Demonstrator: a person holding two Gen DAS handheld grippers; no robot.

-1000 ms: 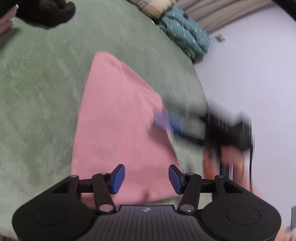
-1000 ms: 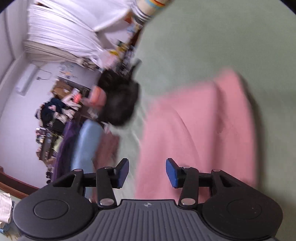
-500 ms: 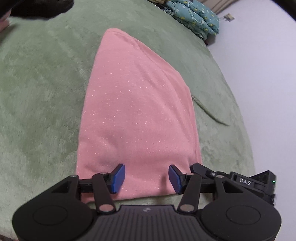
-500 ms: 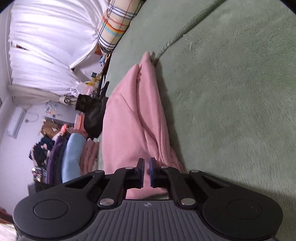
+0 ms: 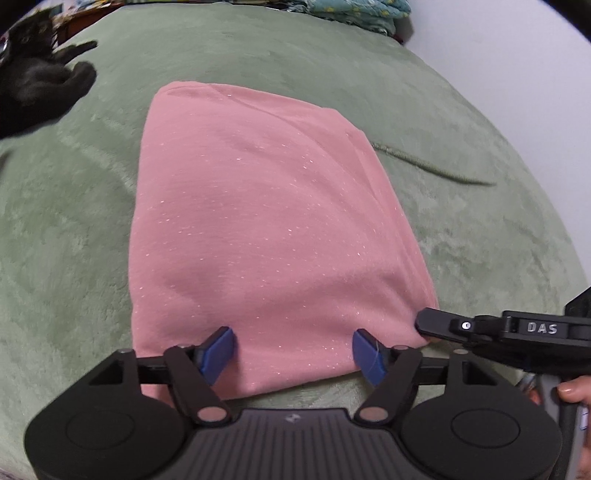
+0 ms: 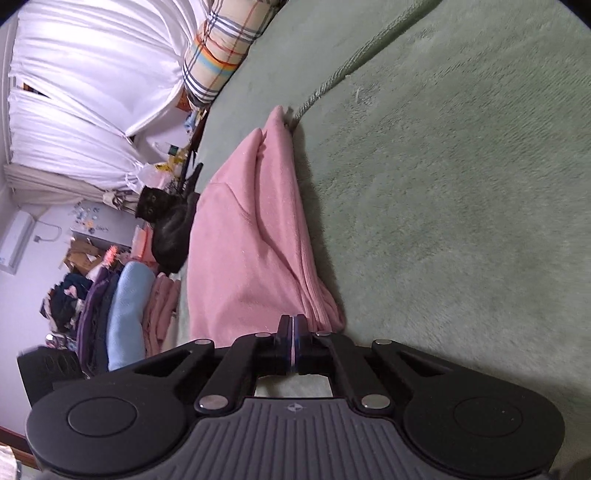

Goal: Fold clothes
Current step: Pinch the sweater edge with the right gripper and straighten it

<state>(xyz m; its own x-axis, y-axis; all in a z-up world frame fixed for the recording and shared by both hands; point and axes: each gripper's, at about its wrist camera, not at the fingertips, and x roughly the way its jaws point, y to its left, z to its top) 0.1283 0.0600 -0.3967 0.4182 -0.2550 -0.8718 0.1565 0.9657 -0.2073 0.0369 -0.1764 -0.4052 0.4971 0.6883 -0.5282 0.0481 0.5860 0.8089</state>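
Observation:
A folded pink garment (image 5: 266,221) lies flat on a green blanket (image 5: 74,221). My left gripper (image 5: 293,352) hovers over the garment's near edge, its jaws opening; the blue pads straddle the cloth without pressing on it. From the right, my right gripper (image 5: 421,325) reaches the garment's near right corner. In the right wrist view that right gripper (image 6: 294,332) is shut, a sliver of the pink garment (image 6: 240,266) pinched between its pads, with the stacked fold layers just beyond them.
A black cat (image 5: 33,81) lies on the blanket past the garment's far left; it also shows as the cat (image 6: 170,229) in the right wrist view. A pile of folded clothes (image 6: 125,314), a plaid pillow (image 6: 225,48) and a teal quilt (image 5: 354,11) line the bed's edges.
My right gripper swung to the garment's corner and shut on it. My left gripper's jaws have widened, and its view has turned, bringing the cat into sight.

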